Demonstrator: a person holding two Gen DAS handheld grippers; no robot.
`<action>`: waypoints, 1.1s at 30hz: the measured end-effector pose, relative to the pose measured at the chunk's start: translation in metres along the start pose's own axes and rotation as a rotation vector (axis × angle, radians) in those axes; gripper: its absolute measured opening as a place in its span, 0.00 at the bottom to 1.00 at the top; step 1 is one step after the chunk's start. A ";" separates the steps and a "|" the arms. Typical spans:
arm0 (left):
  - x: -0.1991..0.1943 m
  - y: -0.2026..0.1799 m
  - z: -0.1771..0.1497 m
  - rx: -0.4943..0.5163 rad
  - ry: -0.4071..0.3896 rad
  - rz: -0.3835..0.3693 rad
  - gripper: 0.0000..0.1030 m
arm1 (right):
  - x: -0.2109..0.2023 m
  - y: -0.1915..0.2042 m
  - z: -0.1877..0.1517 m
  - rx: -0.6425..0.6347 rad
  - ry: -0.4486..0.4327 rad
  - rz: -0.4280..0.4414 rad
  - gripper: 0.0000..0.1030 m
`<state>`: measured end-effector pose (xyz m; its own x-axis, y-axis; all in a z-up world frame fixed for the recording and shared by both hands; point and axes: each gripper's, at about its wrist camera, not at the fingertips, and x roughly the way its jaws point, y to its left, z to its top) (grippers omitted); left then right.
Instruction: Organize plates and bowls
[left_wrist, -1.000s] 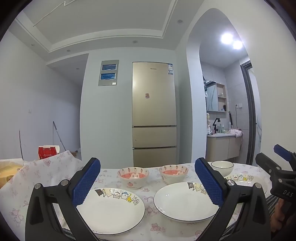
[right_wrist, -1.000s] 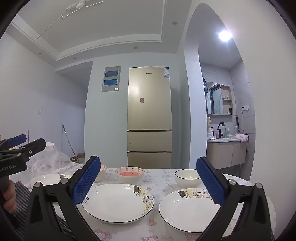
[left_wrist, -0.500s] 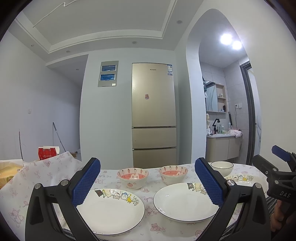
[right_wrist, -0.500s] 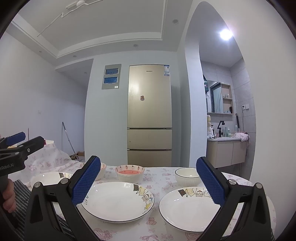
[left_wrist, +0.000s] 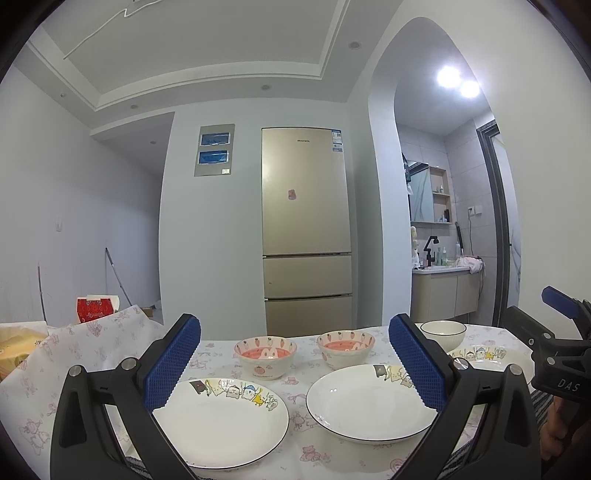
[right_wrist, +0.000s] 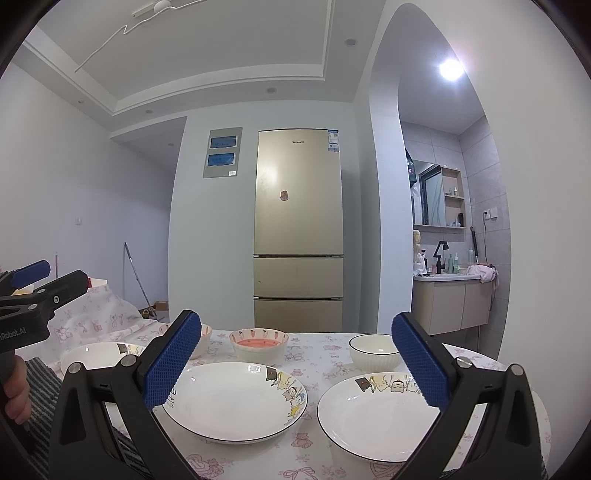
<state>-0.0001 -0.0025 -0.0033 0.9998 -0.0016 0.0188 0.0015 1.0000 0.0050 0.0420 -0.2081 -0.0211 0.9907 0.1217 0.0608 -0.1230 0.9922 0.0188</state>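
Three white plates with cartoon rims lie in a row on the round table: the left plate (left_wrist: 221, 421), the middle plate (left_wrist: 369, 402) (right_wrist: 232, 402) and the right plate (right_wrist: 376, 421). Behind them stand two pink strawberry bowls (left_wrist: 265, 356) (left_wrist: 345, 349) and a white ribbed bowl (right_wrist: 375, 352). My left gripper (left_wrist: 293, 328) hovers open over the near edge, facing the left and middle plates. Facing the middle and right plates, my right gripper (right_wrist: 295, 328) is also open and holds nothing. Each gripper shows at the edge of the other's view.
A floral cloth covers the table (right_wrist: 317, 341). Beyond it stand a gold fridge (left_wrist: 306, 229) and, at right, a bathroom vanity (right_wrist: 450, 302). A cloth-draped heap with a red box (left_wrist: 94, 308) sits at left. A hand (right_wrist: 14, 391) holds the left gripper's handle.
Almost nothing. Both views drift only slightly; the dishes stay put and both grippers stay open.
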 end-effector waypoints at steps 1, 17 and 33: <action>0.000 0.000 0.000 0.000 0.000 0.000 1.00 | 0.000 0.000 0.000 0.001 0.000 0.000 1.00; 0.000 -0.001 0.000 0.003 0.001 0.001 1.00 | 0.000 0.001 0.000 0.000 -0.001 -0.001 1.00; 0.001 -0.002 0.000 0.004 0.008 0.000 1.00 | 0.000 0.001 0.000 -0.001 0.007 -0.002 1.00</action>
<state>0.0007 -0.0046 -0.0028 0.9999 -0.0020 0.0111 0.0019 1.0000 0.0089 0.0419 -0.2076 -0.0213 0.9913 0.1201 0.0541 -0.1212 0.9925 0.0182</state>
